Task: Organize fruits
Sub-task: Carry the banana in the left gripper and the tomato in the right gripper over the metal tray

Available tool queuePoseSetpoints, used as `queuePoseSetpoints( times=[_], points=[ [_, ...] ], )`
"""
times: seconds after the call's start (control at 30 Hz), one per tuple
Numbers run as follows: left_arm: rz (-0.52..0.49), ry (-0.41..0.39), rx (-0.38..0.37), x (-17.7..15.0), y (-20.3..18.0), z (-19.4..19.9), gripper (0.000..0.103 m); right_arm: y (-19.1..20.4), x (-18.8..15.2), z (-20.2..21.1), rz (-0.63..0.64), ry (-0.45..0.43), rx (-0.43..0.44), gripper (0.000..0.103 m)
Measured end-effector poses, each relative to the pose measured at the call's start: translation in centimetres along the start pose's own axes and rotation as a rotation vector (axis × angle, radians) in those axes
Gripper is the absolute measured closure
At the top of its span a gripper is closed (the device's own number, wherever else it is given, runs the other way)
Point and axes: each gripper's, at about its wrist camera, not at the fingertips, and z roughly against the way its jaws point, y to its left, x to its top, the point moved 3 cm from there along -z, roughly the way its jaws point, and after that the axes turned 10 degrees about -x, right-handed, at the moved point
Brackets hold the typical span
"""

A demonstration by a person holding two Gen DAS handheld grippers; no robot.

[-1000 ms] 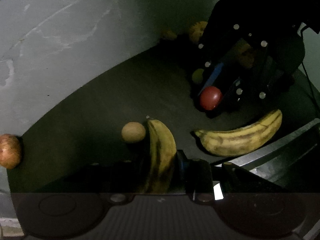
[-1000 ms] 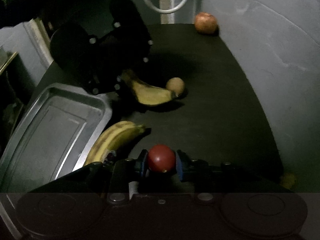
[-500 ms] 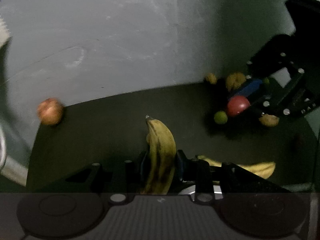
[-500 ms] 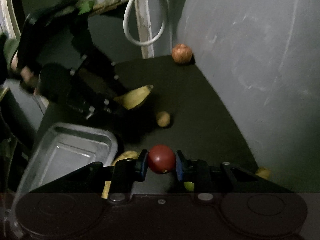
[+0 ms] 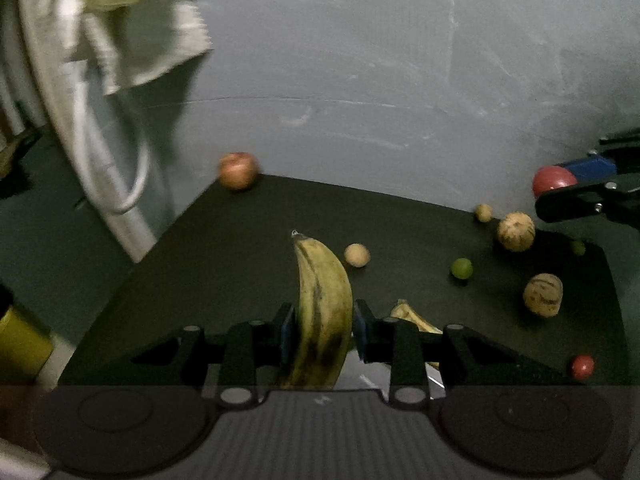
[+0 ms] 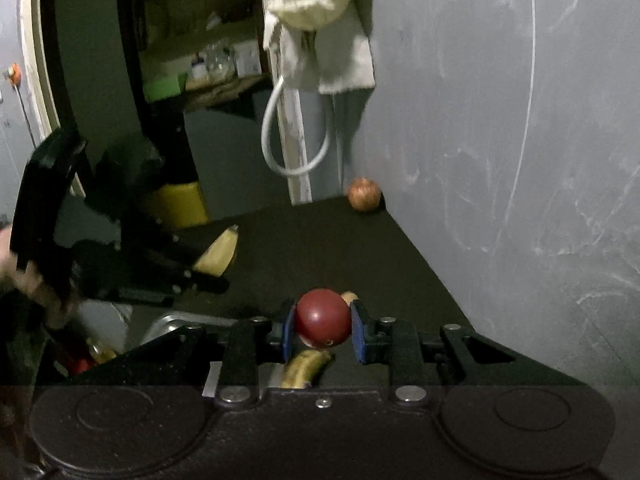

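Observation:
My left gripper (image 5: 323, 330) is shut on a spotted yellow banana (image 5: 322, 308) and holds it above the dark tabletop (image 5: 224, 256). My right gripper (image 6: 323, 330) is shut on a round red fruit (image 6: 323, 323), also raised; it shows at the right edge of the left wrist view (image 5: 554, 181). The held banana's tip shows in the right wrist view (image 6: 218, 254). A second banana (image 6: 306, 366) lies below the right gripper, beside a metal tray (image 6: 168, 324). An apple (image 5: 238, 170) sits in the far corner.
Loose fruits lie on the table: two striped pale round ones (image 5: 516, 231) (image 5: 543, 294), a green one (image 5: 461, 268), a small tan one (image 5: 357, 255), a small red one (image 5: 582, 366). A grey wall (image 5: 400, 80) borders the table. A cloth and white hose (image 6: 320, 40) hang at the far end.
Both grippers have risen and tilted up from the table with their fruit still held. The views now show more wall, the hanging cloth and the far apple.

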Motion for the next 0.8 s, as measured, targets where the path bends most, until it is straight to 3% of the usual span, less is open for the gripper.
queuePoseSetpoints(
  times=[0.43,0.8],
  points=[
    [0.228,-0.067,0.15,-4.9,-1.5,6.5,0.07,6.3,0.7,3.3,0.072,-0.058,0.172,0.073],
    [0.366,-0.05,0.205,-9.7,-1.6,7.7,0.07,9.8,-0.8,2.8,0.127,-0.023,0.24,0.073]
  ],
)
